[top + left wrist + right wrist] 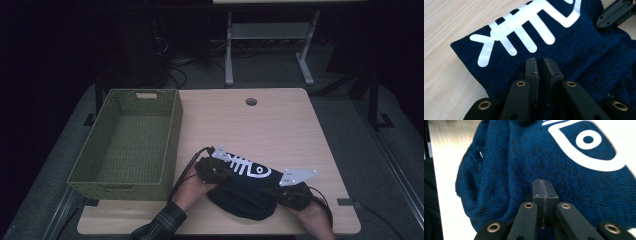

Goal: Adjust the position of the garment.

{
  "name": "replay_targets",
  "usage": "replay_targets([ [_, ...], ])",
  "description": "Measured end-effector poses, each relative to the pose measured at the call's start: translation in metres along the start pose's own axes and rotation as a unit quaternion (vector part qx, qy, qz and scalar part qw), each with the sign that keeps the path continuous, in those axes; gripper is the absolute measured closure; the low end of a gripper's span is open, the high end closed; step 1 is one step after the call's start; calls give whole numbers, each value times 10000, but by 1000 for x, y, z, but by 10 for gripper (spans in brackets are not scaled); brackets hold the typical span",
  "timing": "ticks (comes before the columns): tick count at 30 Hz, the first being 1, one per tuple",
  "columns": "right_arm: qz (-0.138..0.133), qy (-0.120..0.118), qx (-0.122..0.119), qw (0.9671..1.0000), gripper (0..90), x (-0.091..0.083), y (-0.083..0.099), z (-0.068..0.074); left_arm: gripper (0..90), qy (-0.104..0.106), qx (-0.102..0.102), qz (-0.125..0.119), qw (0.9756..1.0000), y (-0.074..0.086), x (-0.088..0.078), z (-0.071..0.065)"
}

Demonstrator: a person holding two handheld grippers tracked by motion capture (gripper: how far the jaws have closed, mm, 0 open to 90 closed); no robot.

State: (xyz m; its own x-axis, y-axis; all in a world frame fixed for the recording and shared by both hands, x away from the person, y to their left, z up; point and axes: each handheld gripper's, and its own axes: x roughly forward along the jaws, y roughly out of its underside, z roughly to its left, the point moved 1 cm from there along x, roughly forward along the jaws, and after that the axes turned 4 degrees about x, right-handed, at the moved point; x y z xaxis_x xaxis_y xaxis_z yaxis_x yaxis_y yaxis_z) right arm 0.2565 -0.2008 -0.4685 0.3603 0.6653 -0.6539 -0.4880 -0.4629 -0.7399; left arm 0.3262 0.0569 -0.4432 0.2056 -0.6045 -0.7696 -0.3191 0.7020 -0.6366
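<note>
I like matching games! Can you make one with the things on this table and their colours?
Things:
1. basket
2. cloth
3. fish bone picture
4. table

Colours:
A. white
B. light wood
C. green
D. dark blue

Pairs: 1-C, 2-D, 3-A, 4-B
</note>
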Motion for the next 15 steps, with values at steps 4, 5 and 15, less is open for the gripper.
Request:
replay_targets([
  [4,97,-34,70,9999,900,6,2,1,849,-67,137,132,9998,0,7,2],
  [5,90,-53,90,9999,900,7,2,1,852,-81,99,103,9999,0,8,3],
  [15,-51,-59,-29,10000,803,1,1,3,782,80,-71,-42,9999,-3,3,6],
])
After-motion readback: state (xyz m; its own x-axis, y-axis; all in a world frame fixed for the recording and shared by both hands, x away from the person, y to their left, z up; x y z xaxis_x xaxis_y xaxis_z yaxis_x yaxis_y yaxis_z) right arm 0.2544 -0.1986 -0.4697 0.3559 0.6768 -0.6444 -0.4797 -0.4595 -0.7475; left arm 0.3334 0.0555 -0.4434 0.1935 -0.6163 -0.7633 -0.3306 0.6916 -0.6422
